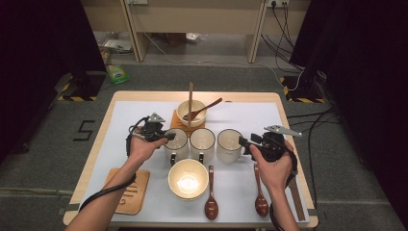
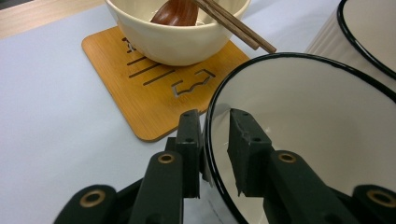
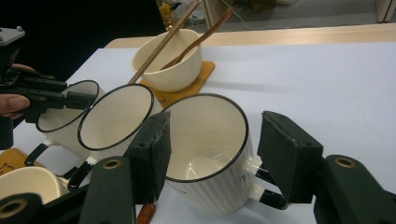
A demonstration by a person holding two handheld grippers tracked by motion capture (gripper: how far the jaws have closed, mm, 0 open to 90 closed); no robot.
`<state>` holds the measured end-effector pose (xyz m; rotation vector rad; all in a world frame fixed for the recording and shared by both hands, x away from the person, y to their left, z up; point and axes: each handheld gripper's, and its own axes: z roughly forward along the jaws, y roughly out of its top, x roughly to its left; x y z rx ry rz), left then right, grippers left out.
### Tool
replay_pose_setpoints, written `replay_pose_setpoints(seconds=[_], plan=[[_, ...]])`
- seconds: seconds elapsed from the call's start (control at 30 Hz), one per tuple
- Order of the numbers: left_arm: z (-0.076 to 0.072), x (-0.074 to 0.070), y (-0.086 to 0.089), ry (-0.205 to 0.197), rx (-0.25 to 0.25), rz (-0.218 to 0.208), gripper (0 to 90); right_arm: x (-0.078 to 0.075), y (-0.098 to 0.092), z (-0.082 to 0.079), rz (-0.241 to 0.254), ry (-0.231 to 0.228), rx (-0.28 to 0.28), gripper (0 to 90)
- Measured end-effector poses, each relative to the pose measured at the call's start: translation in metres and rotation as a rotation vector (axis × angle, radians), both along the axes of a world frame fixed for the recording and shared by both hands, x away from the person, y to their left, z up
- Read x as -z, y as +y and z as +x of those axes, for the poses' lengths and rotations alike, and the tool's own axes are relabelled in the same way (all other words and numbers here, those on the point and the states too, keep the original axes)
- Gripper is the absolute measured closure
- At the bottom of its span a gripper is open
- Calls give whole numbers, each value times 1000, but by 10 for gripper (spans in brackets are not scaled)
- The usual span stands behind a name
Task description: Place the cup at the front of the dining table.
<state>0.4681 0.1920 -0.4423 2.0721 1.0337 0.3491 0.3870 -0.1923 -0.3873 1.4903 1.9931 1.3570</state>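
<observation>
Three white ribbed mugs with black rims stand in a row at mid-table: left mug point(image 1: 176, 143) point(image 2: 303, 121), middle mug point(image 1: 202, 141) point(image 3: 114, 116), right mug point(image 1: 228, 144) point(image 3: 210, 144). My left gripper point(image 1: 168, 136) point(image 2: 212, 114) straddles the left mug's rim, one jaw outside the wall and one inside, with a small gap showing at the inner pad. My right gripper point(image 1: 242, 140) point(image 3: 215, 116) is open at the right mug's side. Its jaws stand wide on either side of that mug, the right one near the handle point(image 3: 264, 186).
Behind the mugs, a cream bowl point(image 1: 191, 111) holding a wooden spoon and chopsticks sits on a wooden coaster point(image 2: 154, 88). An empty bowl point(image 1: 188, 178) is in front, with two wooden spoons point(image 1: 210, 204) point(image 1: 261, 202), another coaster point(image 1: 130, 192) front left, and chopsticks point(image 1: 297, 202) at the right edge.
</observation>
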Motion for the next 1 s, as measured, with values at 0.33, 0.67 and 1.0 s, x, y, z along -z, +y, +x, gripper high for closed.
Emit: replay_pose_setpoints(seconds=[0.33,0.67,1.0], plan=[[-2,-3,0,-12,7,39,761,0,-1,0,3,-2,1,436],[-14,-6,11,-41,-6,46,795,-1,0,0,11,-4,3,436],[-19,-4,16,-68,-23,24,799,-1,-2,0,11,-8,7,436]])
